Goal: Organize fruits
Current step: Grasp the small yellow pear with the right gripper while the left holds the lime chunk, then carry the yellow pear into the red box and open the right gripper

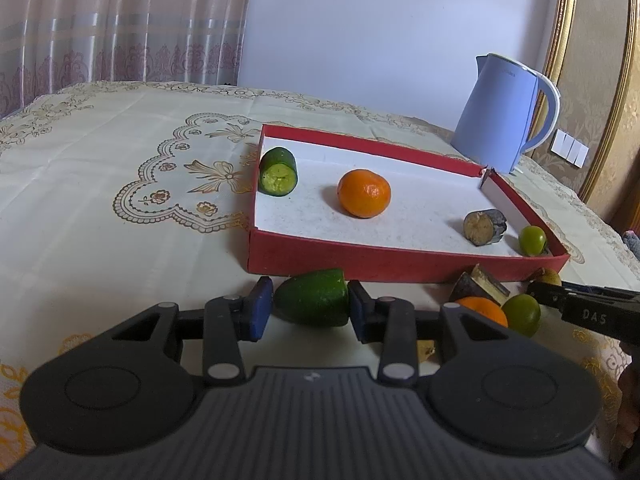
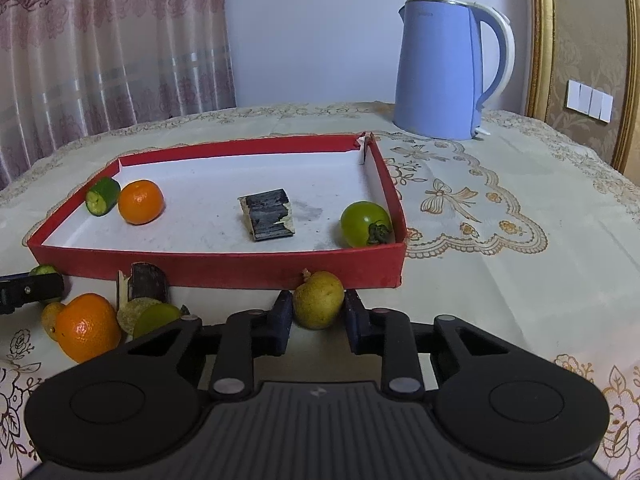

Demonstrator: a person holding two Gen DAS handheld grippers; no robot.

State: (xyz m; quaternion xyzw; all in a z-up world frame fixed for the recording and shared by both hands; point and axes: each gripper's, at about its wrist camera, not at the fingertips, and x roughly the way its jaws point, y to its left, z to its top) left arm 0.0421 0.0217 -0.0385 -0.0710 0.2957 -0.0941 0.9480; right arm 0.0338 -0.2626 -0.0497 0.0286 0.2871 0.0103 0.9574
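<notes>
Left gripper (image 1: 311,307) low over the tablecloth (image 1: 120,200), jaws pinching a green cucumber end piece (image 1: 312,297) from both sides, blue pads touching it; the piece sits just in front of the near wall of the red tray (image 1: 360,262), outside it. Right gripper (image 2: 318,317) likewise just short of the tray's near wall, toward its right end, jaws set on either side of a small yellow-green pear-like fruit (image 2: 319,300); the pads look to be in contact, though a firm squeeze cannot be confirmed. Inside the tray, on its white floor: a cucumber chunk (image 2: 103,196) at far left, an orange (image 2: 141,202) touching or just beside it, a dark-skinned block of cut fruit (image 2: 269,214) near the middle, a green tomato (image 2: 366,224) in the near right corner against the wall. Outside the tray, near left in the right wrist view, a loose cluster: a second orange (image 2: 88,326), a dark cut chunk (image 2: 146,284) standing against the tray wall, a green round fruit (image 2: 154,318) partly hidden by the gripper body, and a small yellowish fruit (image 2: 51,318) behind the orange. Blue electric kettle (image 2: 444,68) stands far right on the cloth, well apart from the tray. Curtain (image 2: 100,52) at far left.
</notes>
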